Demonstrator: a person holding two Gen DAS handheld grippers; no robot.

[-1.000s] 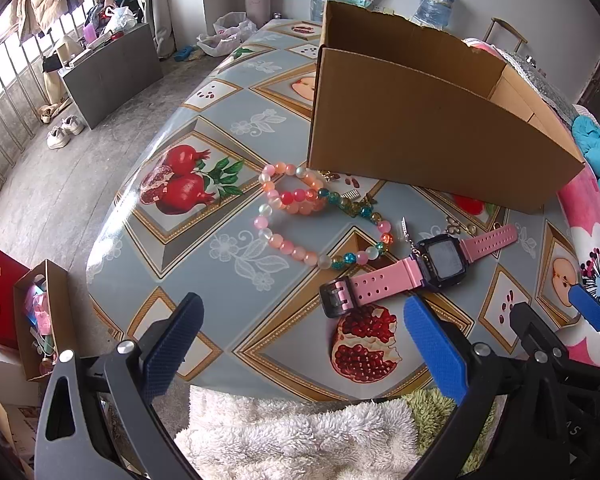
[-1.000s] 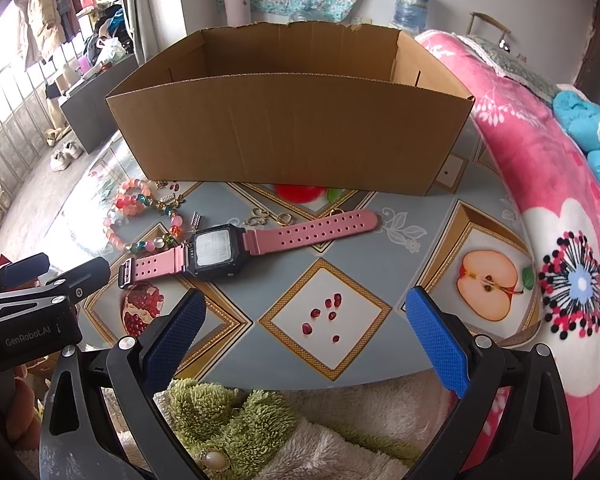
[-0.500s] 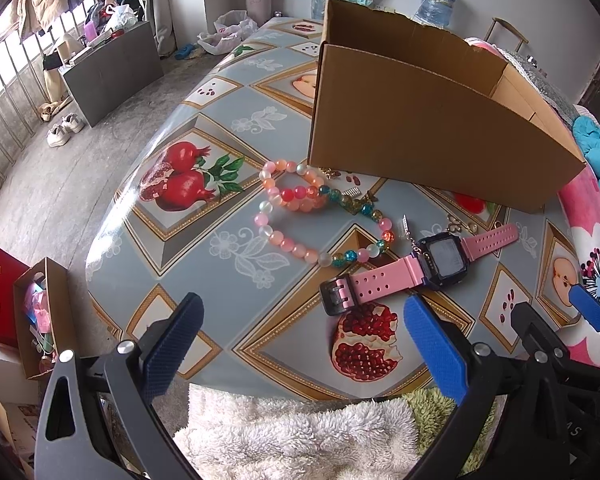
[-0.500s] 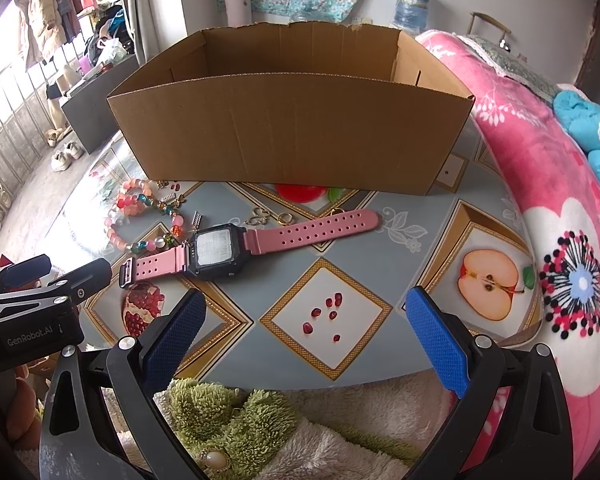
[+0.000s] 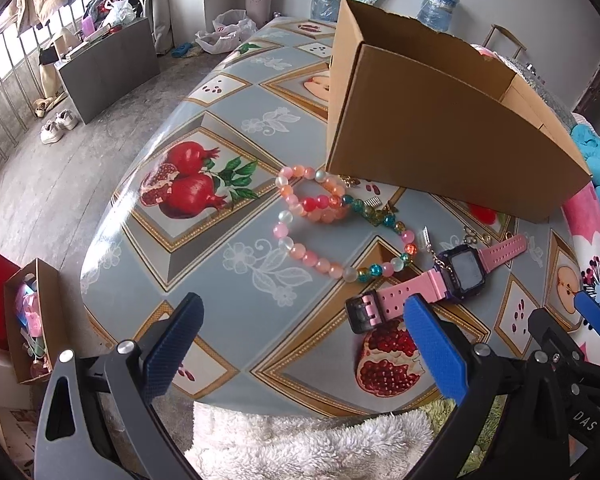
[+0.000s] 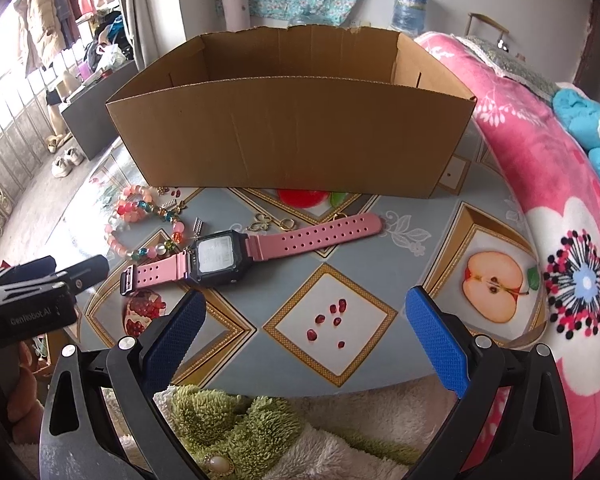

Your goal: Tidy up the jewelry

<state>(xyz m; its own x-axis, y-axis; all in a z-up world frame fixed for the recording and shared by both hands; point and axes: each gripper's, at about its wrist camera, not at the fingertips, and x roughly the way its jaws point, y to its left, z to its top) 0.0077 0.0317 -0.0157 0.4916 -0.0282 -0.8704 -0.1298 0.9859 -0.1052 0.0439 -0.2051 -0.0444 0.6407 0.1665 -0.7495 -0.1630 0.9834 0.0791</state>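
Observation:
A pink-strapped watch (image 6: 228, 254) (image 5: 440, 284) with a dark face lies flat on the fruit-patterned table. To its left sits a pile of pink, red and teal bead bracelets (image 5: 324, 216) (image 6: 144, 220). Small gold earrings (image 6: 270, 222) (image 5: 474, 236) and a silver charm (image 6: 197, 224) lie just behind the watch. An open cardboard box (image 6: 292, 136) (image 5: 440, 136) stands behind them all. My left gripper (image 5: 300, 340) is open at the near table edge, short of the bracelets. Nothing sits between the blue pads of my open right gripper (image 6: 304, 332), which hovers in front of the watch.
A pink floral blanket (image 6: 560, 208) borders the table on the right. Fluffy white and green fabric (image 6: 240, 424) lies under both grippers at the near edge. The table's left edge (image 5: 112, 208) drops to a concrete floor, with small boxes (image 5: 24, 320) below.
The left view has shifted slightly, so the bracelets and watch sit a little lower and closer. The right gripper has not moved. Both stay open.

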